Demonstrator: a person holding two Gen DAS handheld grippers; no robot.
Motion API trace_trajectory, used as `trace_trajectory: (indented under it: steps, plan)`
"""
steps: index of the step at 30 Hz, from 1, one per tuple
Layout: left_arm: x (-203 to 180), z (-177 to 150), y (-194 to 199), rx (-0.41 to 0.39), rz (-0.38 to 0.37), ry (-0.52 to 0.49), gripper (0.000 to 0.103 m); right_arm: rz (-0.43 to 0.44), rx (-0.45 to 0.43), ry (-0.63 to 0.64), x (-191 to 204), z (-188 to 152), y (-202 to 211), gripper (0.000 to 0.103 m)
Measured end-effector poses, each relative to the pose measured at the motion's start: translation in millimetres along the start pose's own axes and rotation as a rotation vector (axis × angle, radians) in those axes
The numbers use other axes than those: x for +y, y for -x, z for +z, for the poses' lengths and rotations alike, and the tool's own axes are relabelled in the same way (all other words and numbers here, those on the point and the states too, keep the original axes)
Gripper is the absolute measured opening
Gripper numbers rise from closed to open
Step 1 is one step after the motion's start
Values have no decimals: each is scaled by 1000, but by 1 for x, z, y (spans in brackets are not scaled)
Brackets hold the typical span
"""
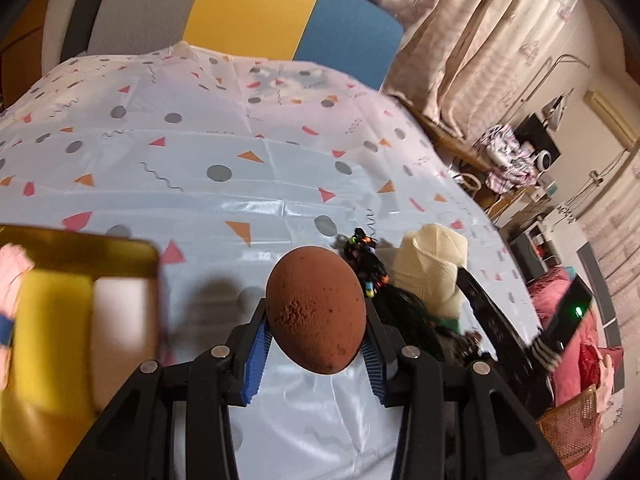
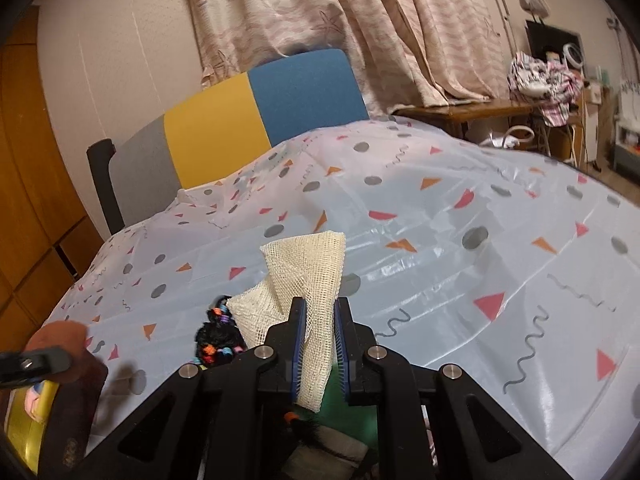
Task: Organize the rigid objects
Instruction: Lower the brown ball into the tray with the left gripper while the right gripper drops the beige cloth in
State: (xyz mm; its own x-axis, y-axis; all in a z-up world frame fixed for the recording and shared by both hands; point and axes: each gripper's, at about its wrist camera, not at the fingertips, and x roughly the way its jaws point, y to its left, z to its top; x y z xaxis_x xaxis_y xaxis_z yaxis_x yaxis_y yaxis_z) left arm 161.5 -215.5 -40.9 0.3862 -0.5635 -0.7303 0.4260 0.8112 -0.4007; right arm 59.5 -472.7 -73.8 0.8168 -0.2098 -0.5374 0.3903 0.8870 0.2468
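— Sponge first: where is it?

— The brown egg-shaped sponge [image 1: 316,308] sits pinched between the blue pads [image 1: 256,354] of the left tool [image 1: 316,344], held up above the patterned tablecloth [image 1: 240,160] that covers the table. Its shadow falls on the cloth just to the left.

— And the other side?

— The right tool [image 2: 320,344] is pressed together on a cream mesh cloth [image 2: 308,280], whose folded top stands up past the pads [image 2: 299,344]. In the left wrist view the same mesh bundle [image 1: 432,264] shows just right of the sponge.

— Anything next to it?

— A black braided piece with coloured beads [image 2: 220,340] lies just left of the mesh, close to the right tool. From the left wrist view it [image 1: 366,264] sits between the sponge and the mesh. Something green shows under the mesh at the bottom of the right wrist view, too hidden to name.

— What is at the left edge?

— A gold-rimmed tray [image 1: 92,252], blurred, with yellow and pale blocks in it; I cannot tell what they are. It lies to the left of the sponge.

— Background?

— A chair back [image 2: 248,120] in grey, yellow and blue behind the table, and patterned curtains [image 2: 360,20] beyond.
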Motion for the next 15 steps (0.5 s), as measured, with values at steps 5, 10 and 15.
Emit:
trace_trajectory:
  steps: [5, 10, 15]
  plan:
    - [16, -19, 44, -61, -10, 14, 42, 13, -33, 22, 11, 11, 25, 14]
    - [51, -38, 83, -114, 25, 68, 42, 35, -53, 22, 23, 14, 49, 13]
    - [89, -56, 110, -150, 73, 132, 42, 74, -56, 16, 40, 9, 68, 13]
